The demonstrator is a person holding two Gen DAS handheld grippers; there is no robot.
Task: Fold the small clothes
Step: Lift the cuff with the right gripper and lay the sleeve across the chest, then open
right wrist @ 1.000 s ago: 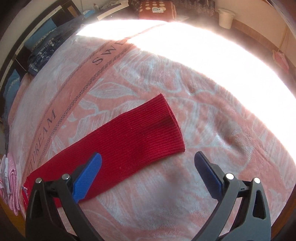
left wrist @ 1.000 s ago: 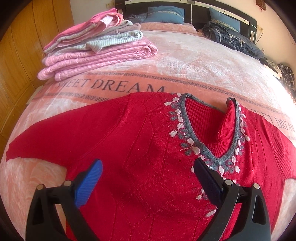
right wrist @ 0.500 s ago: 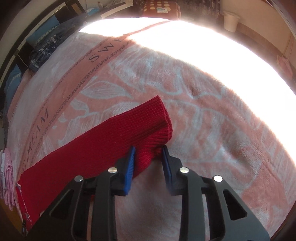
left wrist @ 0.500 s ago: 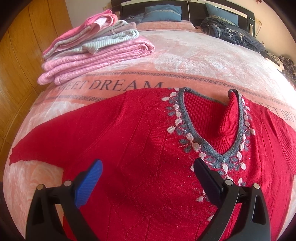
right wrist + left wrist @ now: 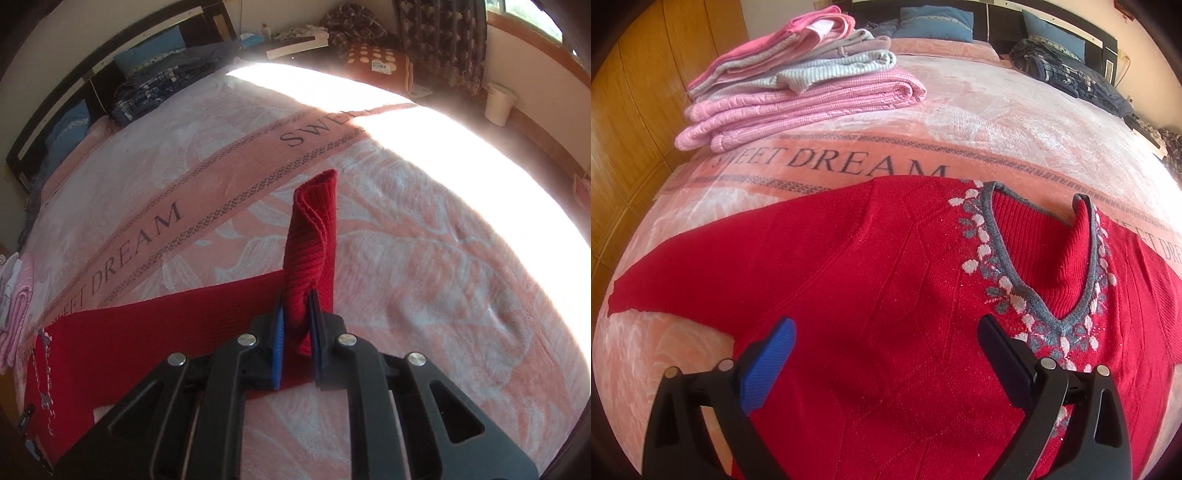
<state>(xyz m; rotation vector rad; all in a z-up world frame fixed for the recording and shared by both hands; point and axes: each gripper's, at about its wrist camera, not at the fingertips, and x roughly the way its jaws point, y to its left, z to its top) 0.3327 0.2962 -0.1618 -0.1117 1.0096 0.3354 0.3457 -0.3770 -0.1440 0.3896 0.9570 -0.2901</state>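
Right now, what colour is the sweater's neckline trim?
Grey neckline trim on the red sweater; left wrist view.

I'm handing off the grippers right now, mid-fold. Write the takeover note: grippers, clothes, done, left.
Right gripper: shut on the red sweater's sleeve cuff, lifted off the blanket.
Left gripper: open, empty, above the sweater's body, near the V-neck.
Red sweater lies face up and flat; its other sleeve is spread out.
Done: folded stack at the far corner.
Left: probably bring the held sleeve over the body, fold the other sleeve, fold the body, stack it.
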